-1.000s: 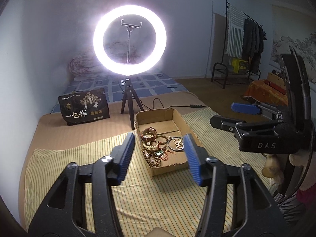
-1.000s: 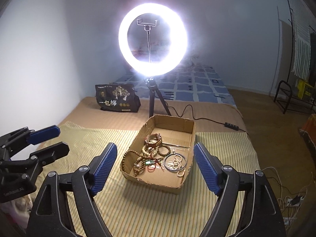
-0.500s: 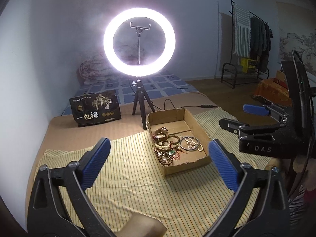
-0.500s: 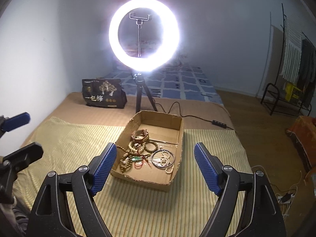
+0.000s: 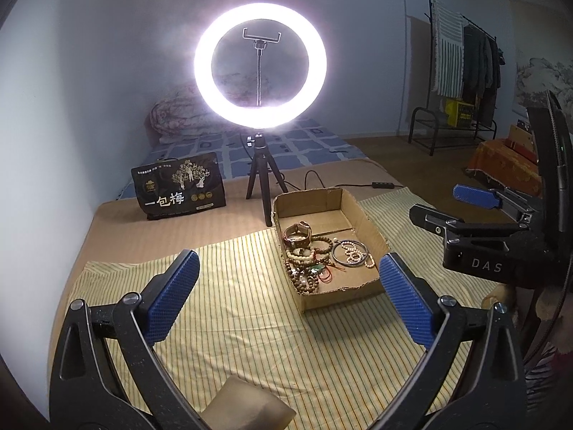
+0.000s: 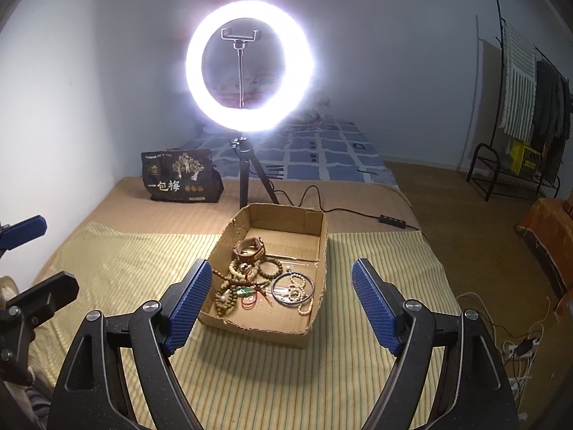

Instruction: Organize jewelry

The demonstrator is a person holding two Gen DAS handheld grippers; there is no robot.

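- Since a second ago the left tongs [image 5: 286,302] have spread from about half open to fully wide; nothing between the blue pads [image 5: 404,299].
- Right tongs [image 6: 277,304] open, held about as wide as before, empty.
- Cardboard box [image 6: 250,326] lies on the striped cloth [image 6: 107,261] just ahead of the right tongs, ahead and to the right of the left tongs.
- Jewelry in the box: bead bracelets [image 6: 247,276], brown watch [image 6: 250,249], metal bangle [image 6: 292,288] with pale beads.
- Ring light [image 5: 260,66] on a tripod stands beyond the box; black bag [image 5: 179,191] sits to its left.
- Right tongs also show at the right edge of the left view [image 5: 465,211], well apart from the box.
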